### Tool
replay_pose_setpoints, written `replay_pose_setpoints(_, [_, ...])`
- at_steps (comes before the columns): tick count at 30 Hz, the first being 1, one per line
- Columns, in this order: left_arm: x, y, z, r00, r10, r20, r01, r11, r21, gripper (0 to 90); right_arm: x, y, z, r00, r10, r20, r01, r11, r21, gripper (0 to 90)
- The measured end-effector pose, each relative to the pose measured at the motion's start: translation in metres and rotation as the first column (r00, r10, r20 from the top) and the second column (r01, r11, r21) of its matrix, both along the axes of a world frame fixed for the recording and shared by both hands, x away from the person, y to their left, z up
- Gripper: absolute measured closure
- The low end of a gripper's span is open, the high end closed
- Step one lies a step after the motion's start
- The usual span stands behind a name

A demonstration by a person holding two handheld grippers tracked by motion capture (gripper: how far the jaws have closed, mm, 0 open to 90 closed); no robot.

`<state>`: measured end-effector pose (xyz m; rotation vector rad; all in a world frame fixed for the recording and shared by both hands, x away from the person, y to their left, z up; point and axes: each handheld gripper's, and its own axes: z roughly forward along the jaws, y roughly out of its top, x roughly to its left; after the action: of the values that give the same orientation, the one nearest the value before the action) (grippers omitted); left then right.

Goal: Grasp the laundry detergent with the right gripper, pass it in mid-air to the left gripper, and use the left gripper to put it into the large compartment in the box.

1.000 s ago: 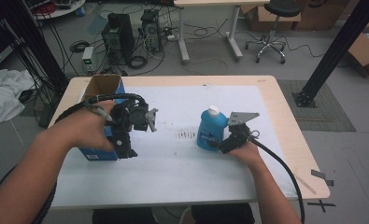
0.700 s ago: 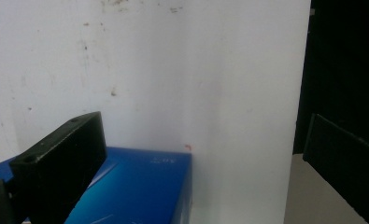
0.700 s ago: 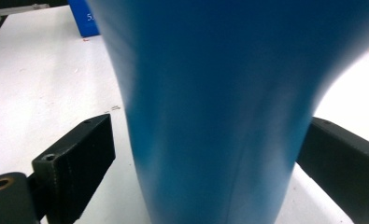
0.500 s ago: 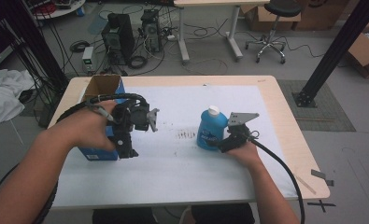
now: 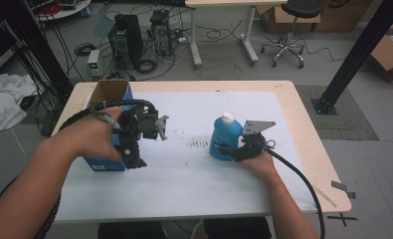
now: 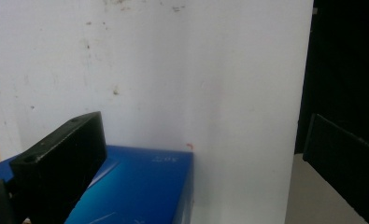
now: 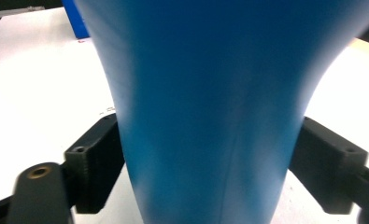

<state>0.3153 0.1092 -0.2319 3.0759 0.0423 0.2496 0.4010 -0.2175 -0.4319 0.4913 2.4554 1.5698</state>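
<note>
A blue bottle [image 5: 225,137] with a white cap stands upright on the white sheet, right of the middle. My right gripper [image 5: 227,149] reaches it from the right, low on its body. Its jaws have just been closing, and in the right gripper view the bottle [image 7: 210,107] sits between them with both pads against its sides. My left gripper [image 5: 133,158] hangs over the near right corner of a blue cardboard box [image 5: 102,162]. In the left gripper view its jaws stand wide apart above the box [image 6: 140,186], holding nothing.
The white sheet [image 5: 184,174] covers most of the wooden table [image 5: 313,164]. The box's open brown top [image 5: 109,92] is at the table's far left. Dark marks [image 5: 199,144] lie between the two grippers. Computers, cables and a chair stand on the floor behind.
</note>
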Motion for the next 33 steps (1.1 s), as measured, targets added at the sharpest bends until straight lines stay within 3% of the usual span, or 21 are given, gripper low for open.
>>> replay_pose_setpoints(6, [0.0002, 0.0, -0.0004, 1.0, 0.001, 0.0, -0.001, 1.0, -0.001, 0.2, 0.001, -0.0003, 0.0007, 0.9999, 0.009, 0.009, -0.009, 1.0, 0.027, 24.1])
replay_pose_setpoints(17, [0.0011, 0.002, -0.0016, 1.0, 0.005, 0.0, -0.005, 1.0, -0.002, 0.2, 0.0014, 0.0005, -0.0016, 0.9997, 0.024, 0.005, -0.024, 0.999, 0.03, 28.2])
replay_pose_setpoints(33, [0.0023, -0.0001, -0.0003, 1.0, 0.004, 0.002, -0.004, 1.0, 0.003, 0.3, 0.0006, -0.0011, -0.0041, 0.9984, 0.054, 0.017, -0.055, 0.997, 0.057, 42.0])
